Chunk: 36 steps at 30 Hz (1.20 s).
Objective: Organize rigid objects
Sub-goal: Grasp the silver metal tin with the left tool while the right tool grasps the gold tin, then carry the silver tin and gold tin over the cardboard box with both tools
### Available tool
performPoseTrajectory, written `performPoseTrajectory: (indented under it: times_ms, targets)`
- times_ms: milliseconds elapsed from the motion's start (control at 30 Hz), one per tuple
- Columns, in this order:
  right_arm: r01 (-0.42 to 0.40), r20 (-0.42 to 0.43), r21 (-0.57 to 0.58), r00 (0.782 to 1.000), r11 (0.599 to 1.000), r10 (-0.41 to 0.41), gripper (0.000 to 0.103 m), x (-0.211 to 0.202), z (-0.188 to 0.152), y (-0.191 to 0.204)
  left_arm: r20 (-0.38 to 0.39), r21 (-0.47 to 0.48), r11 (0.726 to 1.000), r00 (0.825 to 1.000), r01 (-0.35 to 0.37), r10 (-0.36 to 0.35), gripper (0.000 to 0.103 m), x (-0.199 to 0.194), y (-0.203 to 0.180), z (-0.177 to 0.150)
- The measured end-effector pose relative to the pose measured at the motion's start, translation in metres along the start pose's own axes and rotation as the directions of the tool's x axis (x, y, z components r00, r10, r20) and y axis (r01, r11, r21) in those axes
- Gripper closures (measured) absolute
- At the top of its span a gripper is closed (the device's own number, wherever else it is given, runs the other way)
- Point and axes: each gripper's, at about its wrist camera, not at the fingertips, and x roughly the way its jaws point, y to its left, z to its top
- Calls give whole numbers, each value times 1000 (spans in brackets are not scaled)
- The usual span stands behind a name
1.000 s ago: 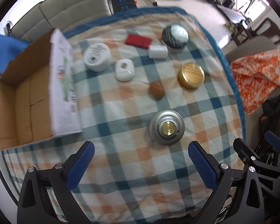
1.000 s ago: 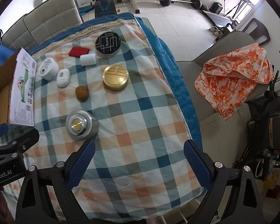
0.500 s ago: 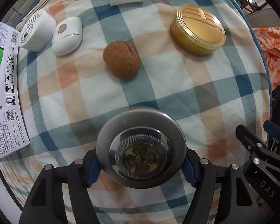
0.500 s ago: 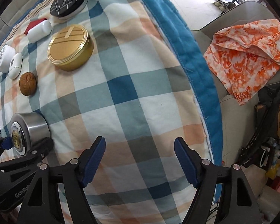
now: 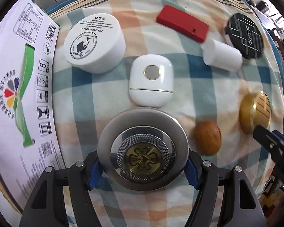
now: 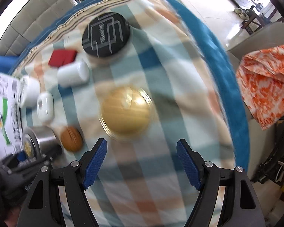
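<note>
Progress looks early: left claw [image 5: 143, 167] clenches the round silver metal tin [image 5: 143, 147]; right claw [image 6: 142, 160], released, nears the gold tin [image 6: 126, 111]; other items lie unsorted.

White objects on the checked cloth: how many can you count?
3: a round cream jar beside the cardboard box, a rounded case mid-cloth, a cylinder between the red block and black tin.

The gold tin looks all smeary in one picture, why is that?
In the right wrist view the gold tin and the checked cloth are streaked by motion blur. In the left wrist view the silver tin in the left hand-held gripper is sharp, while the edges blur and the fisheye lens bends everything.
</note>
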Motion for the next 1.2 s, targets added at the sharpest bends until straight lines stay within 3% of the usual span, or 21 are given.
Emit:
performPoseTrajectory:
  times_ms: [233, 300, 533, 567, 733, 1200]
  targets:
    - [18, -123, 39, 992, 999, -13, 26, 38, 36, 11, -19, -8, 1000, 1000, 7, -7, 33, -9, 9, 24]
    - [39, -126, 35, 991, 999, -34, 26, 42, 40, 12, -49, 7, 1000, 999, -2, 2, 32, 5, 6, 28]
    - [86, -121, 31, 989, 996, -82, 30, 42, 44, 20, -41, 10, 1000, 999, 11, -11, 34, 1, 9, 32]
    - [98, -116, 30, 989, 995, -94, 35, 45, 42, 23, -38, 9, 1000, 999, 10, -10, 34, 5, 4, 31]
    - [99, -113, 10, 989, 995, -97, 36, 40, 34, 25, -24, 16, 1000, 1000, 2, -1, 34, 5, -9, 24]
    - [33, -101, -51, 994, 998, -38, 36, 1, -32, 19, 82, 32, 998, 995, 60, -62, 34, -78, -15, -15]
